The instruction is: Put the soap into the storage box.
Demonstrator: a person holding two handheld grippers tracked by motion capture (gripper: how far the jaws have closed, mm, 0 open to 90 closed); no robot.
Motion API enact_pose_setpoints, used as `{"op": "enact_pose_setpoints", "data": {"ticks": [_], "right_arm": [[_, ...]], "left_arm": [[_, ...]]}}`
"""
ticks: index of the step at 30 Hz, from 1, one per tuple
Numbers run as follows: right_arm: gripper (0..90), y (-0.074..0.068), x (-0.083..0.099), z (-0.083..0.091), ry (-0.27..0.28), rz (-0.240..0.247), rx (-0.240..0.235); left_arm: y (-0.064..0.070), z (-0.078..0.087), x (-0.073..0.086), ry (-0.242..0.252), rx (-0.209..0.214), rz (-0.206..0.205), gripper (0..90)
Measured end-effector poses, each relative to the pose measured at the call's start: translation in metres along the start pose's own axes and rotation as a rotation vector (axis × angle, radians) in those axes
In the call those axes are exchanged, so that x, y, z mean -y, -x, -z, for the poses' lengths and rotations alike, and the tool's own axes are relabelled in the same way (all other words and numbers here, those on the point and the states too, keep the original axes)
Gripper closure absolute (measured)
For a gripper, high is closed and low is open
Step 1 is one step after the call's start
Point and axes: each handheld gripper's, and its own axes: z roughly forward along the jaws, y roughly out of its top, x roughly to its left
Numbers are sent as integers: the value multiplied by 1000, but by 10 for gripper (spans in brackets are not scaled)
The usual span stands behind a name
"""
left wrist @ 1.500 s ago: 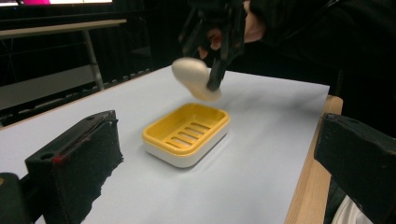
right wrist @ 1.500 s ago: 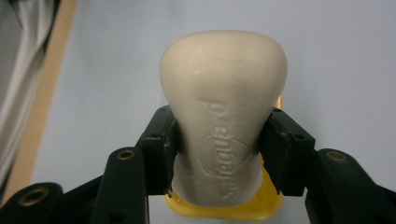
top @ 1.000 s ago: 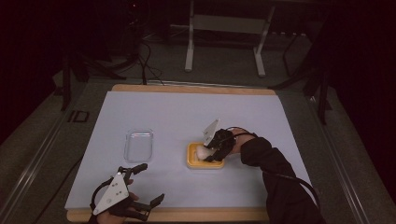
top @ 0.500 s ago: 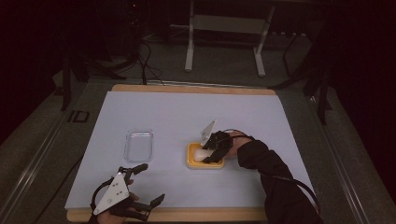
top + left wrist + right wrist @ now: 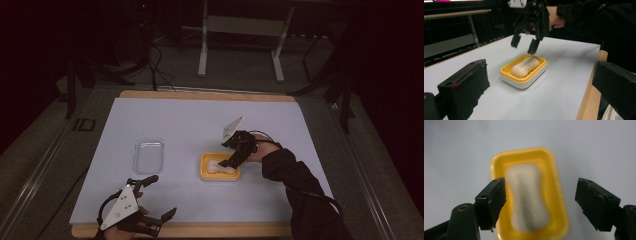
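On white table cover [image 5: 190,120], dark room: right gripper [image 5: 231,161] jaws wide above soap [image 5: 527,197]; left gripper [image 5: 155,199] wide

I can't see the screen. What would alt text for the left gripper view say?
A pale soap bar lies in a yellow soap dish on a white-covered table, with the open right gripper hanging just above it. The left gripper's own two black jaws frame the bottom corners, wide apart.

In your right tool view, the soap [image 5: 527,197] looks blurry and the yellow dish [image 5: 554,192] is cut off at the bottom. In the high view, your left tool [image 5: 150,200] sits partly past the bottom edge.
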Motion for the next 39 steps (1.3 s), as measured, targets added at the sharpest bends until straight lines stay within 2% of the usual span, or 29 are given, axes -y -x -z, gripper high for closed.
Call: {"op": "enact_pose_setpoints", "data": {"ticks": [1, 4, 5, 9, 11, 16, 20, 22, 26, 32, 34, 39], "right_arm": [[187, 0, 0, 4, 8, -22, 20], [159, 1, 1, 11, 37, -66, 35], [120, 2, 2, 17, 53, -86, 33], [110, 2, 6, 29, 86, -120, 74], [110, 2, 10, 36, 97, -157, 116], [111, 2, 19, 44, 99, -204, 193], [111, 3, 30, 48, 110, -258, 224], [111, 3, 32, 49, 109, -266, 225], [111, -1, 44, 51, 106, -304, 276], [111, -5, 58, 51, 107, -344, 300], [111, -7, 62, 51, 105, -348, 323], [106, -12, 71, 51, 112, -372, 329]], "left_arm": [[0, 0, 0, -1, 0, -1, 7], [0, 0, 0, -1, 1, 0, 7], [0, 0, 0, 0, 1, 1, 7], [0, 0, 0, -1, 2, 0, 7], [0, 0, 0, -2, 1, -2, 8], [0, 0, 0, -2, 1, -1, 7], [0, 0, 0, -1, 0, -2, 7], [0, 0, 0, -2, 0, -1, 7], [0, 0, 0, -2, 1, -1, 7], [1, 0, 0, -2, 1, -1, 7], [1, 0, 0, -2, 1, 0, 7], [1, 0, 0, -2, 1, 0, 8]]}}
